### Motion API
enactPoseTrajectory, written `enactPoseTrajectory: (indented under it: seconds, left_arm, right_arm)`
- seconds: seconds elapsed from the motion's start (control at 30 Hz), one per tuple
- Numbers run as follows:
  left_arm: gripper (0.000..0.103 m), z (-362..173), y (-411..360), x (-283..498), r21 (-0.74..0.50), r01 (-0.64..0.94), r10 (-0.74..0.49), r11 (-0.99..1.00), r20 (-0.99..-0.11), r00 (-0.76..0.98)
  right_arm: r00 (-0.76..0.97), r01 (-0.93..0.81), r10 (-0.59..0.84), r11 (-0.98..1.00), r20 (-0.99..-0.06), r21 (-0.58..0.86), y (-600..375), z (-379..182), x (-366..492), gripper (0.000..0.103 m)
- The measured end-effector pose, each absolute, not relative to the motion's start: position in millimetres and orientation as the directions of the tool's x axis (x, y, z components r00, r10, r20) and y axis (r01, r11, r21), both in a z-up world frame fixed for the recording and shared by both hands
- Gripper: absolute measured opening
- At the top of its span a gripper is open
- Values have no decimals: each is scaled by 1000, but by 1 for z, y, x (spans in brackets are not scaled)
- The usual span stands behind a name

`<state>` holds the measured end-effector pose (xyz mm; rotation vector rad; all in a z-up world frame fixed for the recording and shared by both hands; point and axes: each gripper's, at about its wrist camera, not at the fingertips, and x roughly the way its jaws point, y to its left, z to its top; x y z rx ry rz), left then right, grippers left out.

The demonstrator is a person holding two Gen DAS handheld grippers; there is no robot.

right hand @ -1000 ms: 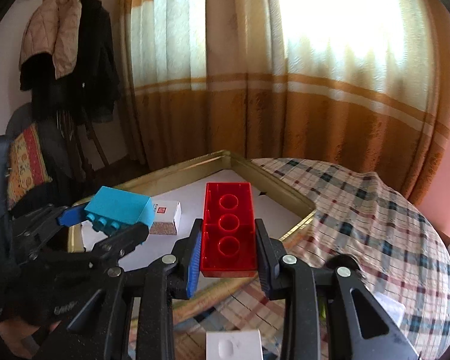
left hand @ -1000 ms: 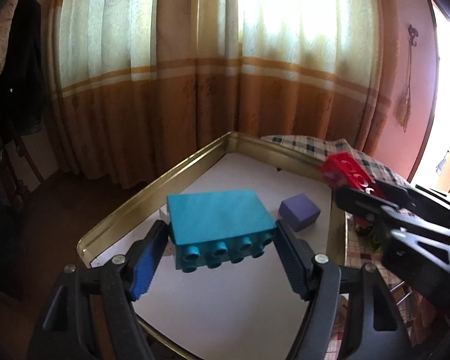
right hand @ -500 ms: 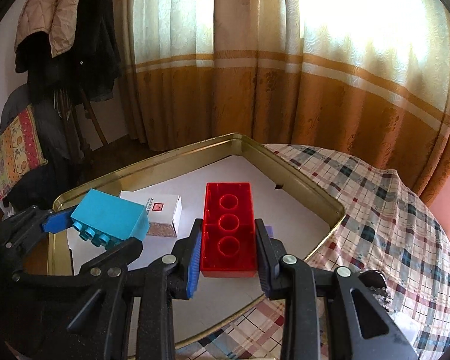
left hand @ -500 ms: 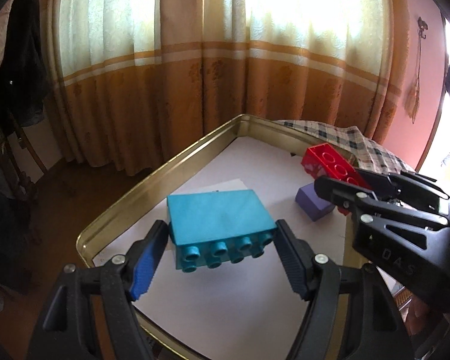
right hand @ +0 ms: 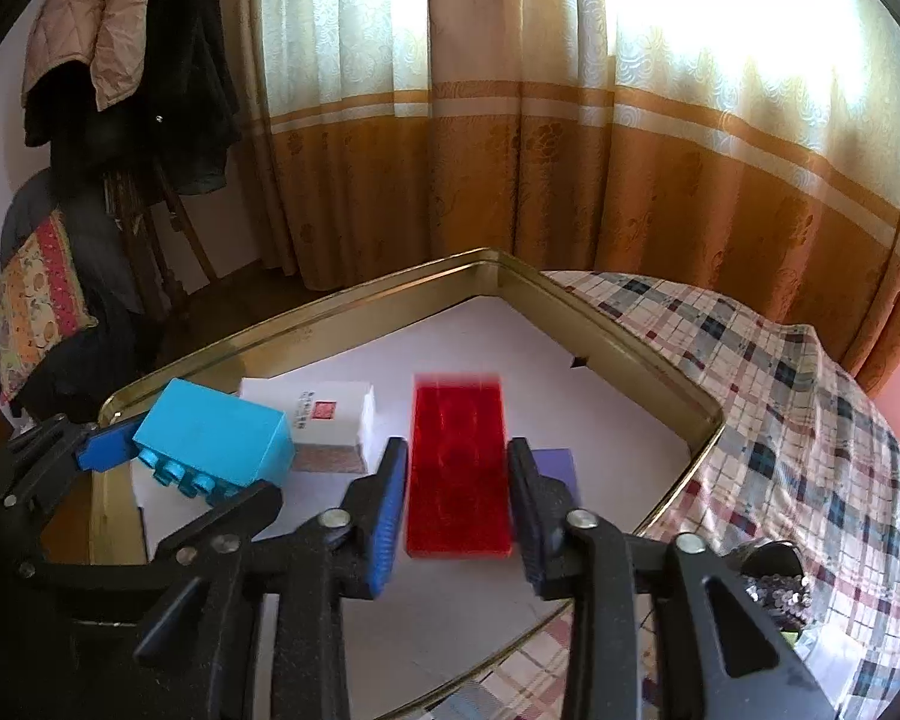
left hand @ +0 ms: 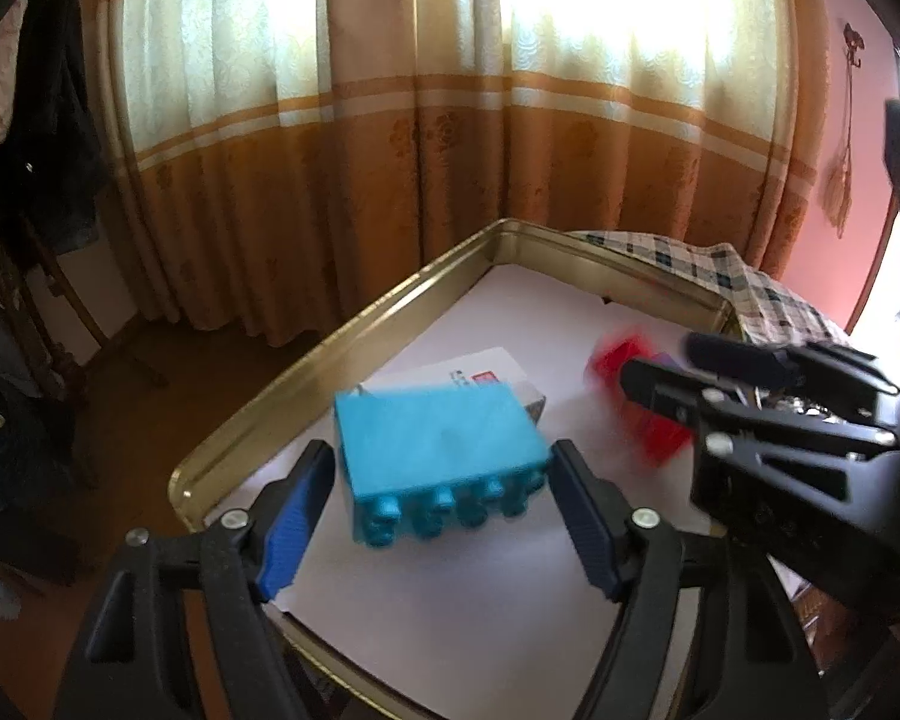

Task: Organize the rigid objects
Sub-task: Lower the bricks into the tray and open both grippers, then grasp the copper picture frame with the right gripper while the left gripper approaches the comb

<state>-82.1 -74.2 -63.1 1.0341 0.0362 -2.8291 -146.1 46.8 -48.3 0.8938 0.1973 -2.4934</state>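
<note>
Both bricks let go over the tray

The right gripper [right hand: 456, 510], clamped a moment ago, is opening, the blurred red brick [right hand: 457, 468] dropping between its pads; the left gripper [left hand: 438, 516] widens off the blue brick [left hand: 438, 450] (likewise blurred), both above the gold tray [right hand: 342, 324].

Curtained home bedroom [right hand: 570, 150] (coats [right hand: 132, 54] hung)

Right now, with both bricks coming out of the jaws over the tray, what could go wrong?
1. The red brick looks blurred between the opening jaws of the right gripper; it may drop onto the purple block and tip.
2. The blue brick, also blurred as the left gripper opens, may fall against the white box.
3. Both grippers sit close together and could clash when pulling back.
</note>
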Motion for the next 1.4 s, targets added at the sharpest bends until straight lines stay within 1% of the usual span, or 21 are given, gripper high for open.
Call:
enactPoseTrajectory:
  seconds: [0.03, 0.07, 0.13, 0.27, 0.4, 0.57, 0.73, 0.87, 1.1, 1.13, 1.17, 1.2, 1.27, 1.3, 1.37, 1.4]
  left_arm:
    - [86, -61, -73, -81, 34, 138, -128, -990, -635, -762]
    - [95, -60, -74, -79, 39, 143, -135, -989, -629, -765]
    - [103, -55, -76, -75, 41, 161, -152, -986, -612, -776]
    - [103, -48, -82, -70, 17, 179, -154, -984, -596, -788]
    - [103, -43, -78, -64, -26, 170, -122, -985, -585, -802]
    - [103, -39, -46, -52, -34, 89, -54, -995, -567, -822]
    - [103, -43, -4, -36, -14, -24, 28, -1000, -559, -829]
    - [103, -50, 21, -29, 18, -95, 68, -995, -567, -821]
    - [103, -56, 44, -19, 40, -185, 131, -982, -562, -816]
    - [103, -55, 44, -19, 32, -193, 142, -981, -559, -817]
    - [103, -54, 43, -18, 26, -196, 149, -980, -558, -816]
    - [103, -55, 43, -19, 21, -200, 154, -980, -559, -815]
    - [103, -57, 44, -18, 15, -207, 163, -978, -564, -810]
    - [103, -58, 44, -18, 12, -210, 166, -978, -567, -807]
    - [103, -59, 45, -18, 5, -223, 181, -975, -571, -800]
    - [102, -60, 47, -18, 3, -232, 188, -973, -573, -798]
  right_arm:
    - [-687, 471, -387, -882, -615, 28, 51, -46, -143, 70]
    - [-695, 463, -390, -885, -605, 38, 55, -44, -142, 79]
    - [-698, 453, -399, -889, -594, 65, 66, -40, -137, 80]
    - [-717, 423, -391, -902, -577, 87, 97, -31, -120, 80]
    - [-737, 364, -346, -927, -581, 91, 144, -30, -95, 80]
    - [-759, 261, -276, -959, -589, 113, 200, -35, -65, 81]
    - [-751, 172, -216, -976, -624, 131, 238, -50, -44, 81]
    - [-741, 129, -198, -980, -641, 153, 250, -60, -36, 81]
    - [-690, 176, -214, -976, -691, 127, 235, -84, -28, 80]
    - [-689, 181, -209, -977, -694, 114, 233, -85, -28, 80]
    - [-687, 183, -203, -978, -697, 104, 232, -87, -28, 76]
    - [-682, 187, -198, -978, -704, 94, 232, -89, -28, 69]
    - [-667, 192, -202, -977, -717, 97, 232, -93, -30, 63]
    - [-657, 194, -203, -976, -726, 98, 232, -96, -31, 63]
    - [-650, 198, -208, -975, -731, 102, 234, -98, -32, 58]
    - [-650, 200, -208, -975, -731, 100, 234, -99, -32, 58]
